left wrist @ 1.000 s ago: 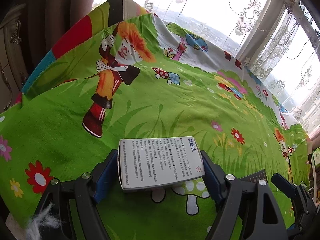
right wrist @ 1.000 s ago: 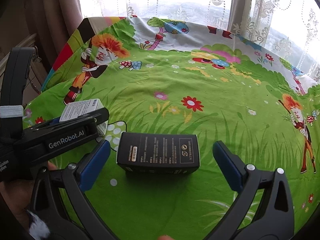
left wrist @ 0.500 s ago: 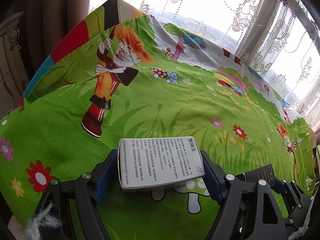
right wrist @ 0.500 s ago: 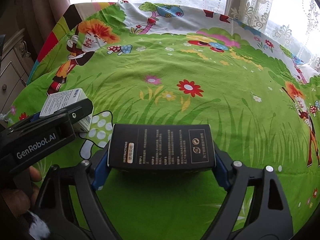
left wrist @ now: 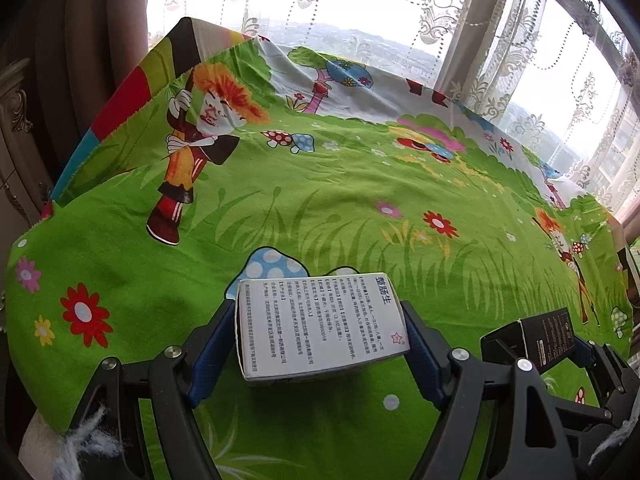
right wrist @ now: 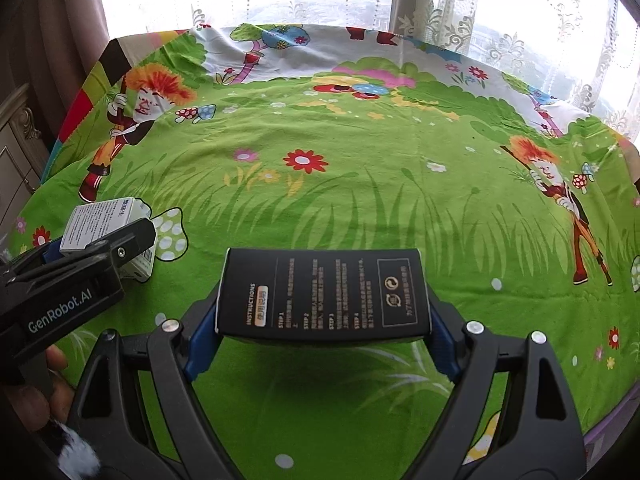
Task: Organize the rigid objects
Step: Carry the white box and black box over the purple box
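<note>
A white box (left wrist: 320, 326) printed with black text is clamped between the blue pads (left wrist: 210, 354) of the left gripper (left wrist: 320, 344), the jaws set about as wide as the box and pressed on its two short ends. The box is held clear of the cloth (left wrist: 340, 208) (a green sheet printed with cartoon figures, flowers and mushrooms), printed face up.

A black box (right wrist: 324, 294) with pale lettering is gripped the same way by the right gripper (right wrist: 320, 328): its jaws have just been closing and are now stopped against the ends of the box, which lies between the pads (right wrist: 200, 340). A shadow is cast on the cloth beneath it, so it is lifted.

The two grippers are held side by side near the front edge of the cloth, the left one seen at the left of the right wrist view, the right one at the lower right of the left wrist view. Behind the cloth, lace curtains (right wrist: 460, 8) are hung before a bright window.
</note>
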### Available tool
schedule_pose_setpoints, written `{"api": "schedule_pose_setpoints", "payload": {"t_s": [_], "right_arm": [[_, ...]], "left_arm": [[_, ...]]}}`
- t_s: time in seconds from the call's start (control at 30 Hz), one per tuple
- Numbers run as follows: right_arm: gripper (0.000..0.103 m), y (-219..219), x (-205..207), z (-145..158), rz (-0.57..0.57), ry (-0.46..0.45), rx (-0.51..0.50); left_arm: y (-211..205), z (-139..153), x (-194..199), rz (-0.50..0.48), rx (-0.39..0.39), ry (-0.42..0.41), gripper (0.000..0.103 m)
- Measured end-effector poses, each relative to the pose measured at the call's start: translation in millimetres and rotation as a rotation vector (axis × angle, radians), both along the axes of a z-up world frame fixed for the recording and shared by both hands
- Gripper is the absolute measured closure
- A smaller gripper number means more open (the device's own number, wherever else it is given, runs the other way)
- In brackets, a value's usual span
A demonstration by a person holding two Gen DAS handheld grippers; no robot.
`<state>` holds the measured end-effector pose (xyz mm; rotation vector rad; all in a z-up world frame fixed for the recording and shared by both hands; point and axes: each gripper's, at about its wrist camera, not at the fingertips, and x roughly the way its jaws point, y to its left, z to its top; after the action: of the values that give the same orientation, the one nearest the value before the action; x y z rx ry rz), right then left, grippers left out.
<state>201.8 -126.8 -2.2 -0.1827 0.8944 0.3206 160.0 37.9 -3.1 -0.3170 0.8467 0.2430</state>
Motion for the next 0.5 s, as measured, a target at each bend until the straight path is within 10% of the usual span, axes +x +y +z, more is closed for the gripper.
{"api": "schedule_pose_setpoints", "payload": {"t_s": [0.5], "right_arm": [[0.017, -57.2, -53.6, 21.2, -0.077, -0.021, 0.014]], "left_arm": [[-56.7, 24.8, -47.3, -0.146, 0.021, -0.041, 0.025]]}}
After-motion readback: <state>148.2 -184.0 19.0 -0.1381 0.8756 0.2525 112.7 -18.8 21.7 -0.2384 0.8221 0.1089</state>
